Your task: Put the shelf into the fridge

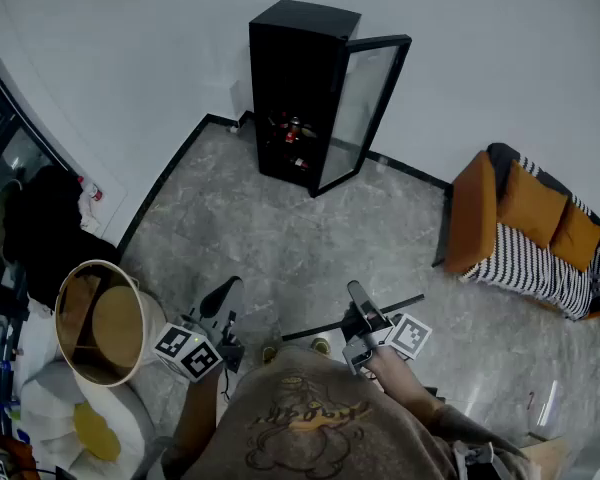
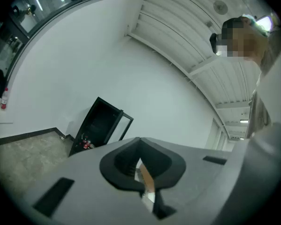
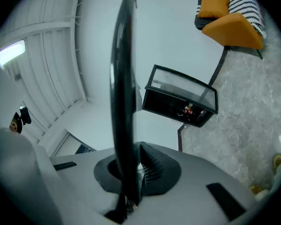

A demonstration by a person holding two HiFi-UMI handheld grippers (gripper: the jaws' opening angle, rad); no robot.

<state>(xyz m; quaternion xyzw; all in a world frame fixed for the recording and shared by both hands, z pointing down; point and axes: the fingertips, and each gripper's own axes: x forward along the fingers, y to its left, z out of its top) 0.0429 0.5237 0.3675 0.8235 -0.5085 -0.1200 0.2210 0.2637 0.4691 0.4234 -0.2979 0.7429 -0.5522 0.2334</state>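
A black fridge (image 1: 298,88) stands against the far wall with its glass door (image 1: 365,108) swung open to the right; it also shows in the left gripper view (image 2: 99,123) and the right gripper view (image 3: 178,104). The shelf (image 1: 315,330) is a thin dark-rimmed pane, seen edge-on. My right gripper (image 1: 358,294) is shut on it close to my body, and the shelf (image 3: 122,102) rises between the jaws of that gripper (image 3: 133,153). My left gripper (image 1: 223,296) hangs at the left, well apart from the shelf. Its jaws (image 2: 139,146) are shut with nothing in them.
Bottles (image 1: 292,128) stand low inside the fridge. An orange sofa (image 1: 525,228) with a striped cover sits at the right. A round wooden tub (image 1: 100,320) and a white cushion (image 1: 70,408) are at my left. Grey marble floor (image 1: 270,238) lies between me and the fridge.
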